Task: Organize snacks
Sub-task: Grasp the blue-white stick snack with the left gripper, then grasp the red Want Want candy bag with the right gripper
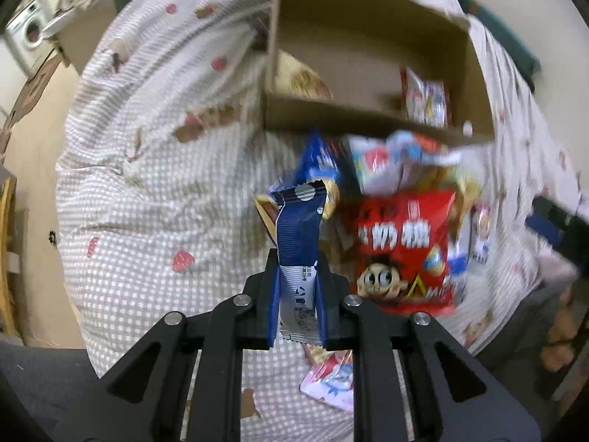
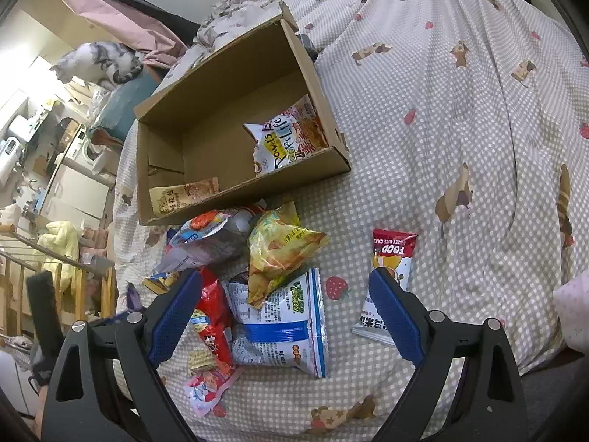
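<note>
Left gripper: the left gripper (image 1: 297, 294) at the lower centre of its view is clamped tight on a blue packet (image 1: 298, 243), pinched at the packet's lower part; most of the packet stands up free above the pads.
Grip risk: the hold is near one end, so the long free part could swing or fold, and the thin wrapper might slide out between the pads if the hand is jerked.
Box: the cardboard box (image 1: 368, 119) lies in the upper centre of the left view, open, with its near wall between the packet and the inside.
Drop risk: the packet's free end may catch on that near wall and be dragged out, or land on the pile in front instead of inside.
Pile: a red bag (image 1: 403, 250) and other snacks lie just beside the held packet, right of centre; a low pass could snag them and push them across the checked bedspread (image 1: 147, 202).
Right gripper: the right gripper (image 2: 287, 316), lower centre of its view, stands wide open and holds nothing, over a white and blue bag (image 2: 283, 324).
Right-side risk: a yellow bag (image 2: 279, 250) overlaps the white one, so closing here could grab two at once or knock the yellow one aside.
Soft surface: the bedspread gives way, so the box could tip if bumped.
</note>
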{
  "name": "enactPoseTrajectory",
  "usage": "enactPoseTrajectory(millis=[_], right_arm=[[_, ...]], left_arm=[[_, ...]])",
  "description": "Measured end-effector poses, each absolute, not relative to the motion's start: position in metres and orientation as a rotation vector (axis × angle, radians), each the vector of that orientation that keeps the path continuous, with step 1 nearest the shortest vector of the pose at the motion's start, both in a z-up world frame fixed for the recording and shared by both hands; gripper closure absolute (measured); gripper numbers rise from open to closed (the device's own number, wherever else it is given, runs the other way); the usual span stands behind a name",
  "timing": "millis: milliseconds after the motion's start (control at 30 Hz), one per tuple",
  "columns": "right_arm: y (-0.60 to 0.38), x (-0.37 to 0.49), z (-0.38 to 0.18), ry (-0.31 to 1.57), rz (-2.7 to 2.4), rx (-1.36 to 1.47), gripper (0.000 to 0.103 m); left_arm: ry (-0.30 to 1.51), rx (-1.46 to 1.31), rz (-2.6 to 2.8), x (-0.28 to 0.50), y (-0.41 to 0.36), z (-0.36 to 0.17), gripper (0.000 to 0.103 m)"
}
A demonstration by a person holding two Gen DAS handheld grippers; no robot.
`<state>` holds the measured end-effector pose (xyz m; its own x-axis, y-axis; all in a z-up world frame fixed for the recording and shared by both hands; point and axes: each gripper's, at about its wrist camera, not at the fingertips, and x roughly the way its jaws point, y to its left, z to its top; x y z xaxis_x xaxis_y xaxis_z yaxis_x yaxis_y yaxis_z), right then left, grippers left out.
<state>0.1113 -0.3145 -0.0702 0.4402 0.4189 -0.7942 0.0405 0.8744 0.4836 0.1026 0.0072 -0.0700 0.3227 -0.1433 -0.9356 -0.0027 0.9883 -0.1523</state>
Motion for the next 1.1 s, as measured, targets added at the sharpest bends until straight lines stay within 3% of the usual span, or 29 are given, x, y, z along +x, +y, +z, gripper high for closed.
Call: enactPoseTrajectory(millis=[267, 467, 800, 933, 1100], right_arm=[[-0.304, 0.115, -0.076, 1.138, 0.313, 0.502, 0.009], [-0.263, 0.122, -0.093, 1.279, 0.465, 0.571, 0.011], [-0.175, 0.126, -0.127, 1.396, 0.454, 0.27, 0.039], [-0.167, 0.123, -0.134, 1.412, 0.444, 0.243, 0.056], [-0.174, 0.114, -0.133, 1.393, 0.459, 0.259, 0.068]], left_arm=[[1.223, -0.237, -0.028, 0.109, 0.031, -0.065, 0.09], [1.218, -0.236, 0.005, 0.11, 0.032, -0.071, 0.09], [1.218, -0.214, 0.045, 0.106, 0.036, -0.071, 0.089], [1.215, -0.223, 0.035, 0.106, 0.035, -0.068, 0.089], [1.215, -0.224, 0.033, 0.107, 0.032, -0.068, 0.089]])
